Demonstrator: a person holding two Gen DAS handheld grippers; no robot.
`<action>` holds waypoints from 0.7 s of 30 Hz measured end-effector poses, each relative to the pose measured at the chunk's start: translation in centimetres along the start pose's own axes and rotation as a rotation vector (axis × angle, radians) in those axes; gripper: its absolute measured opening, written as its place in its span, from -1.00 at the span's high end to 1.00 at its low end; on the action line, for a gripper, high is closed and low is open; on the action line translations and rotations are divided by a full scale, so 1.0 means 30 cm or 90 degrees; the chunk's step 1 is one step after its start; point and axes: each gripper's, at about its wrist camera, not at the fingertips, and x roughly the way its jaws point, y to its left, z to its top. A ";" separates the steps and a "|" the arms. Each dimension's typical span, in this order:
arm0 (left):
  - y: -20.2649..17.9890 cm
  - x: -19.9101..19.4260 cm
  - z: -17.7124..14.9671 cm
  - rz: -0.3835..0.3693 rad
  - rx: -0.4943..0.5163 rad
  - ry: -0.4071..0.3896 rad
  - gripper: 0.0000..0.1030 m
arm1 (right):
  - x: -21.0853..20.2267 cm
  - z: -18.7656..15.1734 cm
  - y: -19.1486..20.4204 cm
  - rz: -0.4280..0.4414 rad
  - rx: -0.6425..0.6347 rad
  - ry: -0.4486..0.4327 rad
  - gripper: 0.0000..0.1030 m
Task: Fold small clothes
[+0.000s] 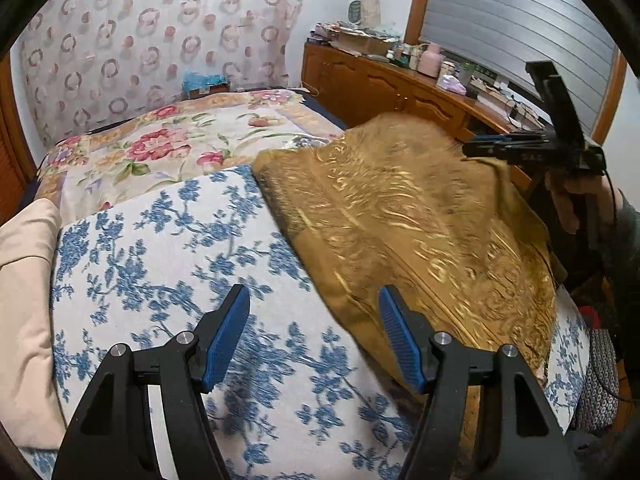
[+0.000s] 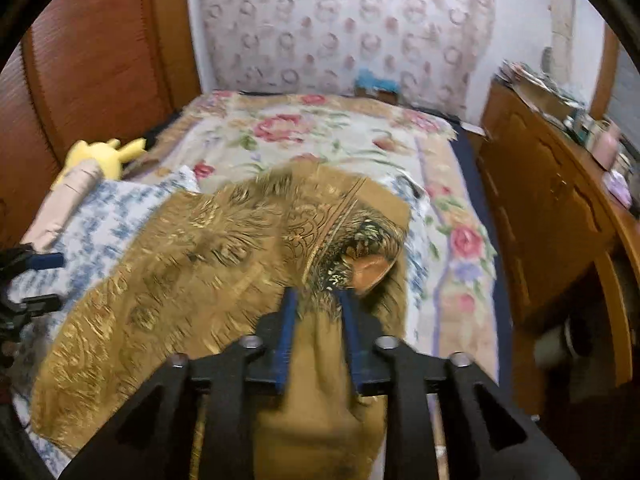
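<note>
cloth: we see a gold patterned cloth spread on the blue-flowered cover; one part is lifted and blurry

right gripper: a fold of the cloth runs between its blue pads; we can't tell if they actually pinch it

left gripper: jaws wide apart with nothing in them; it hangs just beside the cloth's edge

bed: the rose-print blanket lies beyond the cloth

extras: a yellow plush toy sits well apart from the cloth, by the headboard
</note>
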 end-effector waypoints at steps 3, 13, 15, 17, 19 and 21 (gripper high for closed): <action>-0.024 -0.009 -0.010 -0.001 0.010 -0.002 -0.32 | -0.018 -0.040 0.001 -0.004 0.015 -0.009 0.16; -0.066 -0.060 -0.059 -0.008 0.014 -0.023 -0.32 | -0.175 -0.256 0.084 -0.005 0.029 -0.034 0.16; -0.071 -0.071 -0.070 -0.011 0.014 -0.027 -0.32 | -0.209 -0.294 0.108 -0.006 0.026 -0.037 0.16; -0.079 -0.078 -0.078 -0.011 0.015 -0.028 -0.32 | -0.241 -0.321 0.125 -0.006 0.024 -0.037 0.16; -0.088 -0.087 -0.088 -0.012 0.017 -0.031 -0.32 | -0.272 -0.345 0.139 -0.002 0.025 -0.042 0.16; -0.095 -0.093 -0.096 -0.012 0.018 -0.034 -0.32 | -0.294 -0.367 0.152 0.005 0.024 -0.046 0.16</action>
